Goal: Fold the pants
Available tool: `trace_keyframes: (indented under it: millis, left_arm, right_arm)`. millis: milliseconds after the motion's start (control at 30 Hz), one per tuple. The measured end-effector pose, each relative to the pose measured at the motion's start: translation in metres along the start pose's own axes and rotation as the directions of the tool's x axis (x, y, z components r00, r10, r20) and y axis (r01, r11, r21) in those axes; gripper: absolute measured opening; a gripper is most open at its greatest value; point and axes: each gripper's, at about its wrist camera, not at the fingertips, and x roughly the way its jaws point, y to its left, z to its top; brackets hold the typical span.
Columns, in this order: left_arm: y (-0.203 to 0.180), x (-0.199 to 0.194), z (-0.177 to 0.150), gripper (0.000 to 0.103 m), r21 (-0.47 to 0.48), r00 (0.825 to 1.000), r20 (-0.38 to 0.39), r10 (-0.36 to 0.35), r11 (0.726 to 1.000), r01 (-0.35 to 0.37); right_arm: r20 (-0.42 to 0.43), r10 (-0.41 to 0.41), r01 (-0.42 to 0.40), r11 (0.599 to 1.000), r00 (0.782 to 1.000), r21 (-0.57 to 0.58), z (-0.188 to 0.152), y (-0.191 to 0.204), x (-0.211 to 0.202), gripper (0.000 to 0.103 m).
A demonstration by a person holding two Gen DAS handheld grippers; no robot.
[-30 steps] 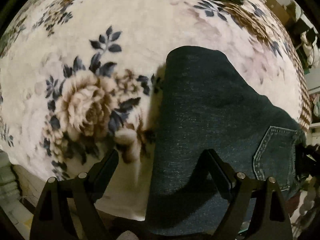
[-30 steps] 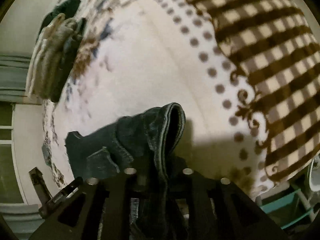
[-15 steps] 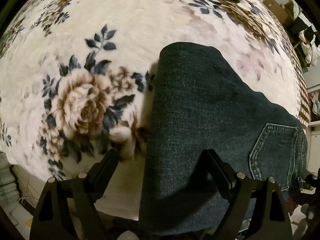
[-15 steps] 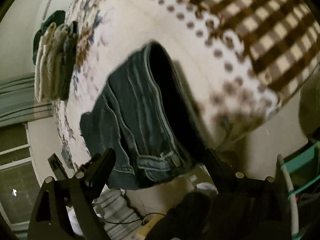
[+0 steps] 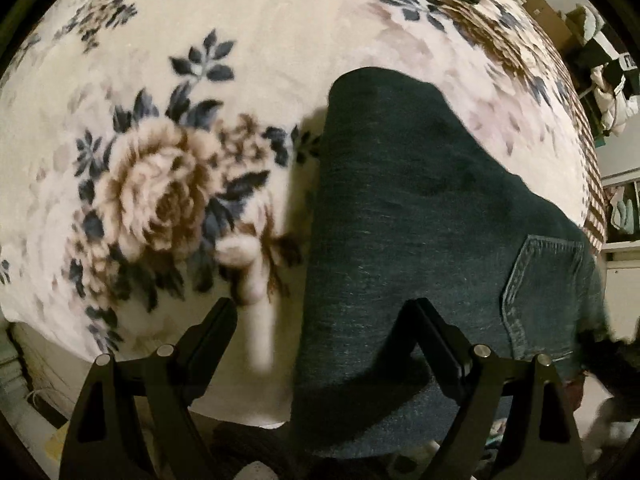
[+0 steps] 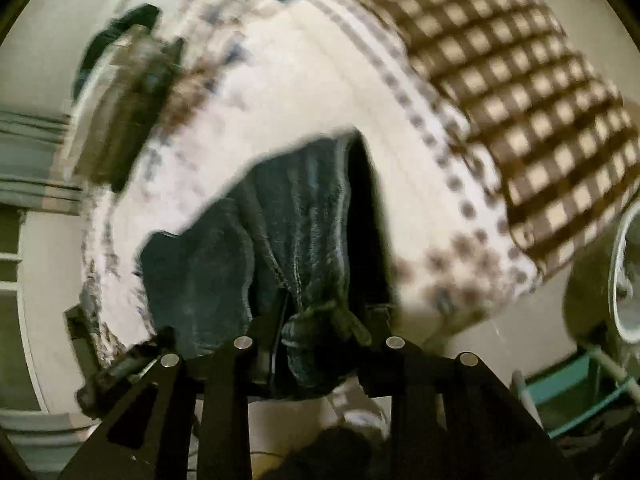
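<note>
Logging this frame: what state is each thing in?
Jeans: folded, lying on the blanket, one end over the bed edge.
Left gripper: open, holding nothing.
Right gripper: shut on jeans.
Blanket: spread flat.

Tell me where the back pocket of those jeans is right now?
In the left wrist view, the back pocket sits at the lower right of the jeans, near the floral blanket's right edge, beyond the left tongs.
</note>
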Motion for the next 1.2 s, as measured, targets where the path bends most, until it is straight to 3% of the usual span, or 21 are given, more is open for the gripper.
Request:
trace_keyframes:
  millis: [33,133,167,333,433,467,500,533,600,633,667,700,733,833,933,1000,1033,1067,1133,1167,1200]
  left_arm:
    - [0.001,-0.001,0.002,0.088,0.002,1.000,-0.004,0.000,1.000,0.000]
    - [0.004,-0.009,0.014,0.088,0.004,1.000,0.007,-0.010,1.000,0.010]
    - [0.005,-0.012,0.020,0.088,0.001,1.000,0.019,-0.017,1.000,0.017]
    - [0.013,-0.013,0.066,0.088,-0.066,0.994,0.070,-0.081,0.994,0.086]
    - [0.020,0.006,0.091,0.087,-0.124,0.988,0.050,-0.149,0.980,0.154]
    - [0.023,0.013,0.099,0.075,-0.145,0.977,0.052,-0.205,0.967,0.210]
    - [0.022,0.014,0.099,0.034,-0.152,0.968,0.058,-0.244,0.956,0.250]
    - [0.021,0.016,0.102,0.022,-0.157,0.961,0.059,-0.270,0.948,0.276]
    - [0.024,0.016,0.101,0.015,-0.153,0.955,0.073,-0.286,0.943,0.294]
    - [0.026,0.015,0.099,0.014,-0.154,0.952,0.084,-0.295,0.940,0.305]
    - [0.032,0.013,0.095,0.014,-0.160,0.947,0.097,-0.307,0.934,0.319]
    - [0.039,0.011,0.091,0.014,-0.170,0.946,0.101,-0.308,0.931,0.322]
    - [0.047,0.012,0.091,0.014,-0.185,0.942,0.104,-0.318,0.925,0.332]
    - [0.066,0.019,0.095,0.013,-0.273,0.929,0.106,-0.354,0.888,0.370]
    - [0.063,0.008,0.097,0.013,-0.252,0.937,0.112,-0.331,0.903,0.349]
    - [0.054,-0.007,0.095,0.014,-0.218,0.944,0.105,-0.313,0.919,0.329]
    - [0.050,-0.012,0.092,0.015,-0.208,0.947,0.103,-0.304,0.924,0.320]
    - [0.049,-0.019,0.087,0.018,-0.197,0.949,0.102,-0.299,0.929,0.314]
    - [0.049,-0.030,0.074,0.028,-0.192,0.955,0.097,-0.281,0.936,0.295]
    - [0.051,-0.034,0.065,0.039,-0.195,0.956,0.097,-0.277,0.936,0.292]
    - [0.052,-0.036,0.054,0.058,-0.201,0.959,0.085,-0.269,0.938,0.281]
  right_arm:
    - [-0.043,-0.026,0.026,1.000,0.999,-0.011,-0.001,-0.004,0.012,0.032]
    - [-0.121,-0.058,0.059,0.998,0.991,0.001,0.006,-0.012,0.020,0.057]
    - [-0.131,-0.036,0.040,0.999,0.991,0.028,0.011,-0.015,0.016,0.057]
    - [0.009,0.047,-0.048,0.994,0.999,0.095,0.039,-0.029,-0.026,0.079]
    - [0.010,0.111,-0.111,0.985,0.994,0.130,0.064,-0.033,-0.018,0.083]
    - [-0.001,0.123,-0.121,0.983,0.992,0.137,0.071,-0.031,-0.012,0.085]
    - [-0.019,0.140,-0.136,0.980,0.990,0.146,0.079,-0.031,0.000,0.085]
    - [-0.031,0.146,-0.140,0.979,0.989,0.145,0.079,-0.028,0.008,0.085]
    - [-0.074,0.158,-0.147,0.980,0.985,0.132,0.082,-0.010,0.038,0.084]
    - [-0.054,0.169,-0.161,0.978,0.984,0.136,0.084,-0.008,0.041,0.079]
    - [-0.033,0.174,-0.169,0.977,0.984,0.131,0.086,-0.008,0.042,0.046]
    - [-0.005,0.180,-0.178,0.978,0.984,0.104,0.087,-0.003,0.039,0.025]
    - [0.023,0.121,-0.123,0.987,0.992,0.103,0.089,-0.001,0.033,0.008]
    - [0.036,0.105,-0.109,0.986,0.994,0.124,0.091,-0.001,0.036,0.008]
    - [-0.010,0.075,-0.074,0.995,0.997,0.071,0.092,0.009,0.043,0.010]
    - [-0.038,0.090,-0.087,0.993,0.995,0.081,0.094,0.006,0.039,0.017]
    - [-0.045,0.097,-0.092,0.991,0.994,0.097,0.094,0.003,0.033,0.034]
    - [-0.048,0.099,-0.094,0.990,0.994,0.103,0.091,-0.001,0.026,0.066]
    - [-0.024,0.119,-0.116,0.987,0.993,0.115,0.077,-0.011,0.006,0.093]
    - [-0.016,0.129,-0.126,0.985,0.992,0.121,0.070,-0.016,-0.003,0.093]
    - [-0.021,0.138,-0.133,0.981,0.990,0.143,0.057,-0.022,-0.010,0.093]
